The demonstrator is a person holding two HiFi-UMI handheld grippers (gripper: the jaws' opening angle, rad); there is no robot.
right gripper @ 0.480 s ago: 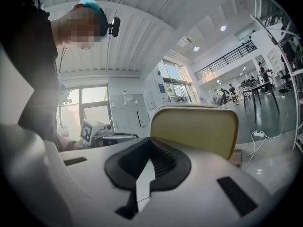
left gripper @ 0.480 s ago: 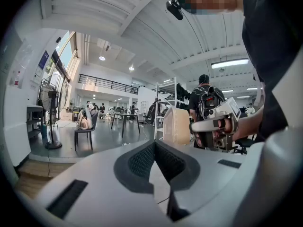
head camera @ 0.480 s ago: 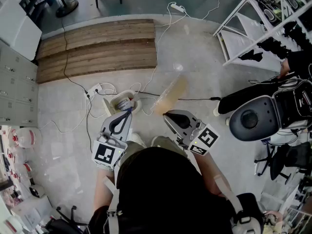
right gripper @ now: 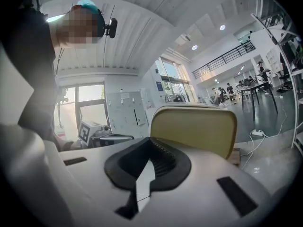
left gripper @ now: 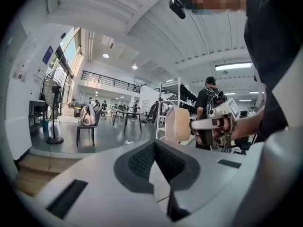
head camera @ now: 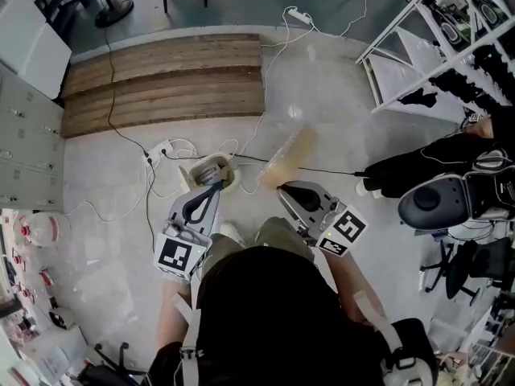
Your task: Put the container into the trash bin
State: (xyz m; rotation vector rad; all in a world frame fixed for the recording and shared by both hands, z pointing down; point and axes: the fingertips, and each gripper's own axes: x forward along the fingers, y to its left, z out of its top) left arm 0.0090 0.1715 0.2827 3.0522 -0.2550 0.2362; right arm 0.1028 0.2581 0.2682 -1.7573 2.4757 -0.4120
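A translucent tan container (head camera: 288, 158) sticks out forward from my right gripper (head camera: 281, 188), which is shut on its near edge. In the right gripper view the container (right gripper: 195, 129) stands just past the closed jaws. A small beige trash bin (head camera: 211, 167) sits on the floor to the left of the container, among cables. My left gripper (head camera: 216, 185) hovers at the bin's near rim, shut with nothing in it. The left gripper view shows the container (left gripper: 177, 125) held level by the right gripper (left gripper: 215, 124).
A wooden platform (head camera: 161, 79) lies on the floor ahead. Cables and a power strip (head camera: 157, 147) run around the bin. A white rack (head camera: 418, 39) stands at the far right, a black office chair (head camera: 434, 199) beside me, grey lockers (head camera: 24, 135) at the left.
The container and both grippers have shifted slightly to the right in the head view. The black chair at the right has moved further right.
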